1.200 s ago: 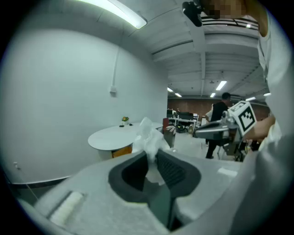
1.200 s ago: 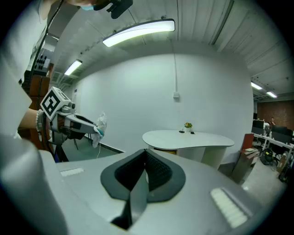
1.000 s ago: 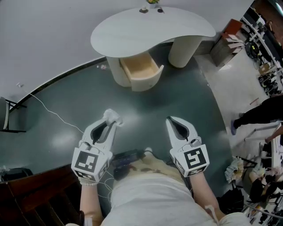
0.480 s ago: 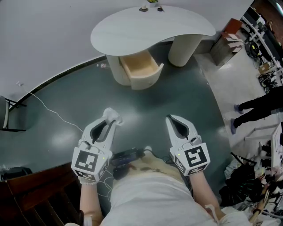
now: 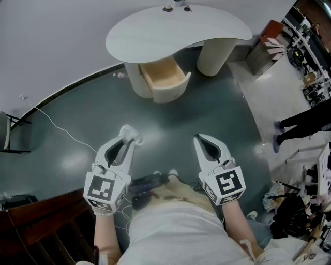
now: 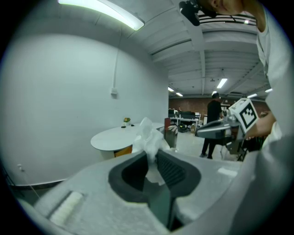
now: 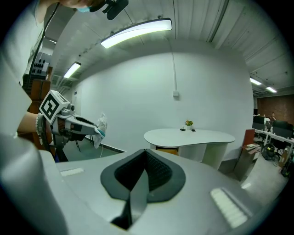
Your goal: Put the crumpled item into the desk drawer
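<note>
A crumpled white tissue [image 6: 149,137] sticks up from between the jaws of my left gripper [image 5: 129,135], which is shut on it; the same tissue [image 5: 131,134] shows at that gripper's tip in the head view and far left in the right gripper view [image 7: 101,125]. My right gripper [image 5: 200,141] is shut with nothing in it, level with the left one. Both hang over the dark floor, well short of the white curved desk [image 5: 207,28]. The desk's wooden drawer [image 5: 163,78] is pulled out and looks empty.
A white cable [image 5: 57,129] runs over the floor at left. Dark wooden furniture [image 5: 41,227] sits at lower left. A person [image 5: 305,124] stands at the right beside cluttered shelves. Small items [image 5: 176,6], one a plant, sit at the desk's far edge.
Both grippers have stayed where they were. The person at the right has shifted position.
</note>
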Demonstrator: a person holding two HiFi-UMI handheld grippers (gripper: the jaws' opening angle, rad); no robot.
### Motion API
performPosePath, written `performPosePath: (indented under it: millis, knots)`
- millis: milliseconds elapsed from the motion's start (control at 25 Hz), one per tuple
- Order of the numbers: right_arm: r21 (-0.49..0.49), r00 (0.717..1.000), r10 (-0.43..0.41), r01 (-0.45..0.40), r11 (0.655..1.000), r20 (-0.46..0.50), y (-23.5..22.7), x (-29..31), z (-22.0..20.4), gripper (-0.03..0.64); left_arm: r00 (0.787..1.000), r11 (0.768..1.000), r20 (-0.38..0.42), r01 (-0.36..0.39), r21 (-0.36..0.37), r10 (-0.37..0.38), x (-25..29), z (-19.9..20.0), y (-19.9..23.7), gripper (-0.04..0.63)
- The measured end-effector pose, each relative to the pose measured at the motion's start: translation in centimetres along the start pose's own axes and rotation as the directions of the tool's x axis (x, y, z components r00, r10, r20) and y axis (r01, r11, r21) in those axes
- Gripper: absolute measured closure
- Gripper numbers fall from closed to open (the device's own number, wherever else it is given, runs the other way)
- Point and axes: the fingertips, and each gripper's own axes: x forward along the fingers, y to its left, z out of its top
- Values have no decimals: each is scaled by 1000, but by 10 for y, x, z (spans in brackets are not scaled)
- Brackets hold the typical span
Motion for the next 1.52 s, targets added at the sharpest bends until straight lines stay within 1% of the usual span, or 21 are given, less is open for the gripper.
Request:
performPosePath:
  millis: [360, 560, 760, 1040, 1320, 1520]
  knots:
    - [-1, 1000, 17, -17, 1000, 2, -1, -6, 0, 612, 1000, 1000, 3, -18, 17, 18, -3, 0, -8, 534]
    - [-2, 999, 36, -36, 999, 8, -8, -8, 0, 612, 999, 999, -2, -33, 13, 33, 1, 5, -14, 534]
    - [-2, 998, 58, -58, 998, 12, -15, -16, -6, 612, 999, 998, 5, -54, 27, 53, 5, 9, -25, 534]
    - [-16, 997, 81, -80, 997, 19, -27, -28, -10, 612, 996, 996, 13, -92, 12, 92, 5, 16, -43, 534]
    - [-13, 997, 76, -75, 997, 24, -34, -31, -17, 612, 996, 996, 28, -89, 30, 89, 9, 14, -49, 534]
    - [-18, 997, 71, -70, 997, 43, -40, -20, -10, 612, 996, 996, 37, -80, 47, 78, 18, 19, -44, 534]
